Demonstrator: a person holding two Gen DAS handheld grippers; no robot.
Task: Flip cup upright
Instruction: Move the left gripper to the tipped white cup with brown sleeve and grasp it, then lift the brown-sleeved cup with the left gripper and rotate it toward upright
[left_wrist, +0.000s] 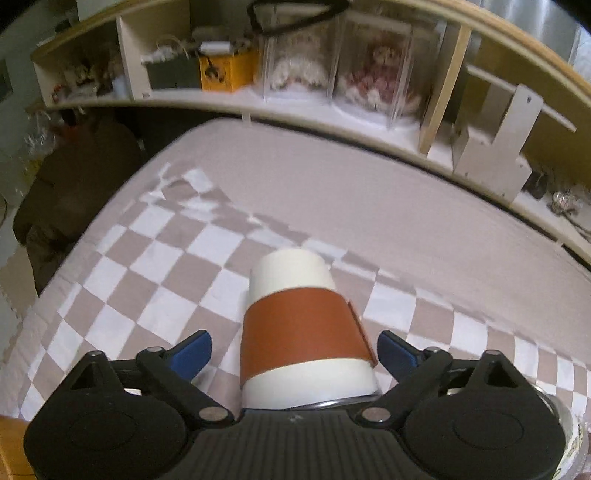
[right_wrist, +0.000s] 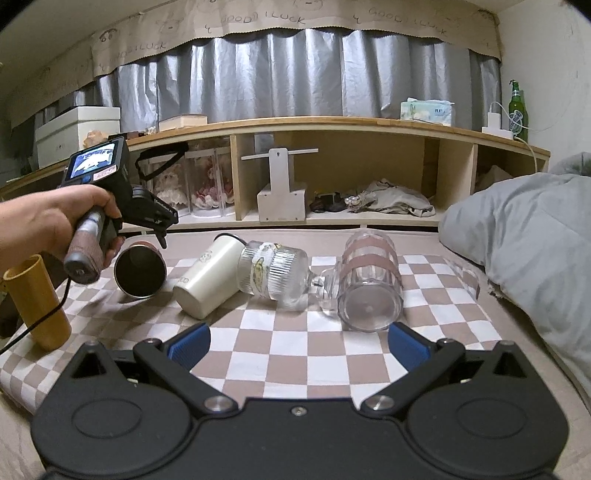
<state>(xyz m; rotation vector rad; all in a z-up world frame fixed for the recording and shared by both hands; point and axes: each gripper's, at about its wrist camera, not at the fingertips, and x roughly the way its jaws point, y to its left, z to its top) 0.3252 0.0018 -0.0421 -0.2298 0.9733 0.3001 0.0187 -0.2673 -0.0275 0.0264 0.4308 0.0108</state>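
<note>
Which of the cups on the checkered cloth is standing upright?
Only the yellow cup at the far left stands, mouth up. The sleeved cup, cream tumbler and both clear glasses lie on their sides.

cup (left_wrist: 306, 325) rim hidden behind tongs body, shelf dolls (left_wrist: 373, 74) blurred (boxed)

Bed (right_wrist: 461, 354) carries checkered cloth (right_wrist: 295, 347).

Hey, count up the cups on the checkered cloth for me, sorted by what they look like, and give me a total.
White cups: 2, one with a brown sleeve, one plain
Clear cups: 2, one ribbed, one with pink bands
Yellow cup: 1
Total: 5
</note>
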